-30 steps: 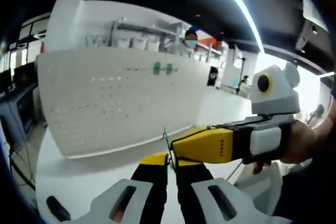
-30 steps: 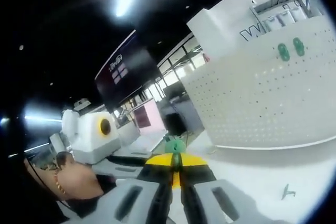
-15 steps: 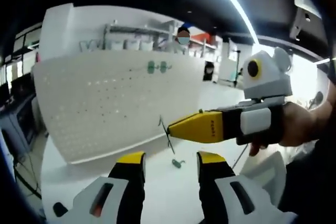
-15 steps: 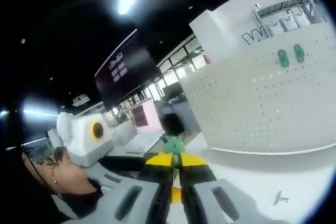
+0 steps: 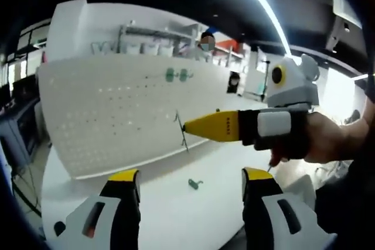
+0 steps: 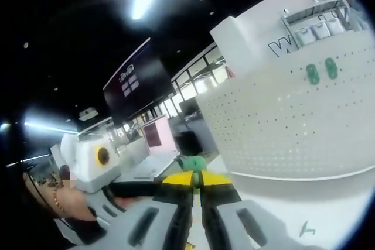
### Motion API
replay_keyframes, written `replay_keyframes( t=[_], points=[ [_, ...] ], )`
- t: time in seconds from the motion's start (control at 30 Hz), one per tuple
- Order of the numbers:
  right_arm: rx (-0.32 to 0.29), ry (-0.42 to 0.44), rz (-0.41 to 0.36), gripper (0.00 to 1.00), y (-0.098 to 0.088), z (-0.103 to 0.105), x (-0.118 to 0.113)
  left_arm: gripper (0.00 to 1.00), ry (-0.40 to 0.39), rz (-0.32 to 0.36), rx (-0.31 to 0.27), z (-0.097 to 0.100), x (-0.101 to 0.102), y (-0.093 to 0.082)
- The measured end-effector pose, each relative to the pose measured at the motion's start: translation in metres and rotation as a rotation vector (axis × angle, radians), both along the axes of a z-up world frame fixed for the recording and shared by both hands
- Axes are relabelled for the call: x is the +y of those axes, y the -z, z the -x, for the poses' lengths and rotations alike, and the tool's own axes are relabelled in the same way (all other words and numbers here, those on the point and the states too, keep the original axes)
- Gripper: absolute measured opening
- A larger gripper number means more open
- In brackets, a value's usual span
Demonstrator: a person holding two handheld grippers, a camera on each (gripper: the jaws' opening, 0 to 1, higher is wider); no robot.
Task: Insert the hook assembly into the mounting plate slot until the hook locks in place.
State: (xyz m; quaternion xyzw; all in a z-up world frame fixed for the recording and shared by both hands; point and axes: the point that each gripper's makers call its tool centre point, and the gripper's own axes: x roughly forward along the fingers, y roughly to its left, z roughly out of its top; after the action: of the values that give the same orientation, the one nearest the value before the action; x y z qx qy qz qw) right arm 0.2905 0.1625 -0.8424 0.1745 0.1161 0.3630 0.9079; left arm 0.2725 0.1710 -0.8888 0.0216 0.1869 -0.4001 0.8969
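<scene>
— Where are your grippers?

— My left gripper (image 5: pixel 191 187) stands at the bottom of the left gripper view, jaws spread wide with nothing between them. My right gripper (image 5: pixel 186 127) reaches in from the right of that view, jaws pinched on a thin wire hook (image 5: pixel 181 132) at their tip, in front of the white pegboard (image 5: pixel 117 115).

— And in the right gripper view?

— The jaws are closed at bottom centre, with the hook's green part (image 6: pixel 193 163) showing just above them. The pegboard (image 6: pixel 281 127) fills the right side; two green pieces (image 6: pixel 321 71) sit on it at upper right.

— Anything else?

— A small green hook (image 5: pixel 194 184) lies on the white table (image 5: pixel 170 209), lower centre.
</scene>
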Motion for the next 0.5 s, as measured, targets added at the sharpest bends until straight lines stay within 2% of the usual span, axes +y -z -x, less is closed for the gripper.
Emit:
replay_keyframes(
  t=[0.03, 0.13, 0.27, 0.37, 0.5],
  points=[
    [-0.001, 0.0, 0.002, 0.0, 0.0, -0.001, 0.0, 0.74, -0.006, -0.026, -0.012, -0.002, 0.002, 0.001],
    [-0.002, 0.001, 0.002, 0.0, -0.001, -0.003, -0.001, 0.8, -0.012, 0.005, -0.01, -0.003, 0.002, -0.003],
    [-0.003, 0.003, -0.001, 0.0, -0.001, -0.006, -0.002, 0.82, -0.018, 0.019, -0.018, -0.004, 0.003, -0.007],
    [-0.003, 0.006, -0.004, 0.0, -0.001, -0.009, -0.003, 0.86, -0.013, 0.091, -0.02, -0.005, -0.001, -0.016],
    [-0.001, 0.015, -0.011, 0.0, -0.002, -0.014, -0.006, 0.91, -0.014, 0.11, -0.02, -0.004, -0.002, -0.018]
  ],
)
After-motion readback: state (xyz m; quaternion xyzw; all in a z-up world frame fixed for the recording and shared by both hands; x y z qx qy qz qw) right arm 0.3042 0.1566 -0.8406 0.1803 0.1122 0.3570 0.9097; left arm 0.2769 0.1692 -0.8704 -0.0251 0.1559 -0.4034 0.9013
